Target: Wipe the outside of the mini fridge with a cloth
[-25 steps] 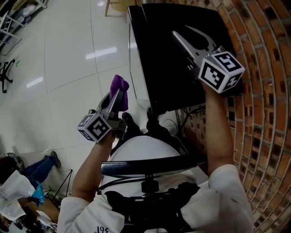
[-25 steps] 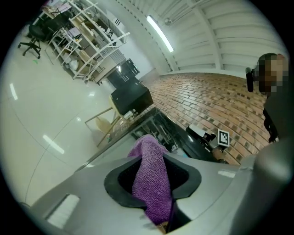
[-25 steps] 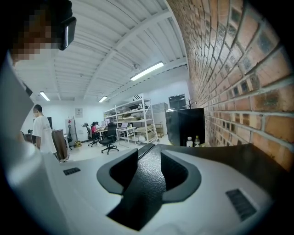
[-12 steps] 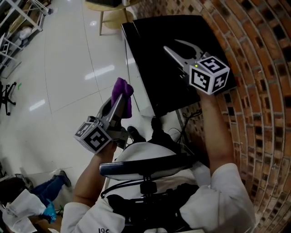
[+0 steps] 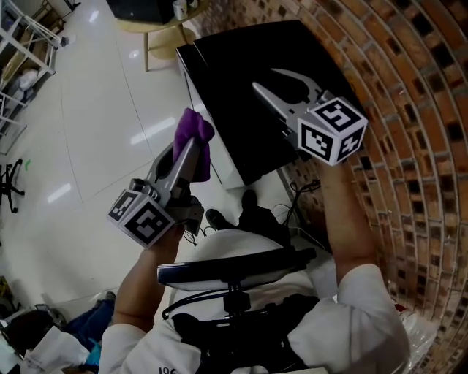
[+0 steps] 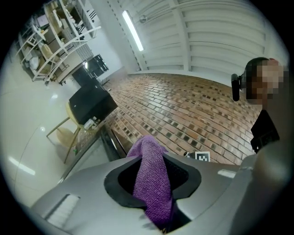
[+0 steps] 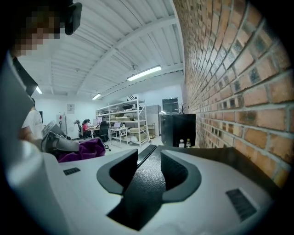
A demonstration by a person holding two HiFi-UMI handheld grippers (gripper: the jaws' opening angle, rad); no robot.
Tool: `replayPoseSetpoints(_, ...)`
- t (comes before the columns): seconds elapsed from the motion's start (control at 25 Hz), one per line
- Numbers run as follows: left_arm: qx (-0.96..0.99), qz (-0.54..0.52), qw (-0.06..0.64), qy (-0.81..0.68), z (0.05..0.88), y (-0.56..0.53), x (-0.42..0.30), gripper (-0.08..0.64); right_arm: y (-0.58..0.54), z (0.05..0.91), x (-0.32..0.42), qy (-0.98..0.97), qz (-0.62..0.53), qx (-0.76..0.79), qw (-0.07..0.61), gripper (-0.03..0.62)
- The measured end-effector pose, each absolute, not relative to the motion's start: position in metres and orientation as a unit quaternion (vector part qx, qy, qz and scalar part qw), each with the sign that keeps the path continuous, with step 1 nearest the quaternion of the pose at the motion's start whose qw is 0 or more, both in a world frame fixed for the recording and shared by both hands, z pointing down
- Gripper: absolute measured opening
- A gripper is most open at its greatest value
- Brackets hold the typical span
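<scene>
The black mini fridge (image 5: 248,109) stands against the brick wall, and I look down on its top. My left gripper (image 5: 191,150) hangs beside the fridge's left front edge, shut on a purple cloth (image 5: 194,139) that sticks out past its tips. In the left gripper view the cloth (image 6: 154,179) fills the gap between the jaws. My right gripper (image 5: 265,79) hovers over the fridge top with its jaws apart and nothing between them. In the right gripper view the textured black fridge top (image 7: 147,179) shows between them, with the cloth (image 7: 82,149) off to the left.
A brick wall (image 5: 409,109) runs along the right, close behind the fridge. Cables (image 5: 307,190) lie at the fridge's near corner. A small table with a black box (image 5: 157,11) stands beyond the fridge. Metal shelves (image 5: 22,44) line the far left across the white tiled floor (image 5: 88,131).
My left gripper has risen with the cloth, up beside the fridge's top edge. The right gripper has shifted a little over the fridge top, its jaws unchanged.
</scene>
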State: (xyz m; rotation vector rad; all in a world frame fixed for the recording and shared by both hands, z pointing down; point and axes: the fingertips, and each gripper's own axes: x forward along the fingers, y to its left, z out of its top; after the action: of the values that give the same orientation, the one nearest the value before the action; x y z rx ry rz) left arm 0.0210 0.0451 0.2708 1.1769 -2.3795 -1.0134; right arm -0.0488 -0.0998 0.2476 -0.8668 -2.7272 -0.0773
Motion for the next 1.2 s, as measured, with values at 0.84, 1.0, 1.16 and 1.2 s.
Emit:
replayPoseSetpoints(0.84, 0.537, -0.168, 0.134, -0.816, 0.214, -0.061, -0.061, 0.100, -0.161, 0.237, -0.064, -0.961, 0.021, -0.252, 0.116, 0.149)
replayPoseSetpoints(1.0, 0.573, -0.143, 0.135, -0.796, 0.212, -0.058, -0.079, 0.100, -0.158, 0.238, -0.063, -0.969, 0.015, -0.213, 0.121, 0.149)
replayPoseSetpoints(1.16, 0.614, -0.112, 0.138, -0.769, 0.217, -0.053, -0.095, 0.100, -0.157, 0.233, -0.060, -0.981, 0.004, -0.147, 0.124, 0.149)
replayPoseSetpoints(1.2, 0.626, -0.107, 0.144, -0.759, 0.221, -0.053, -0.097, 0.100, -0.157, 0.233, -0.058, -0.984, 0.001, -0.128, 0.128, 0.149)
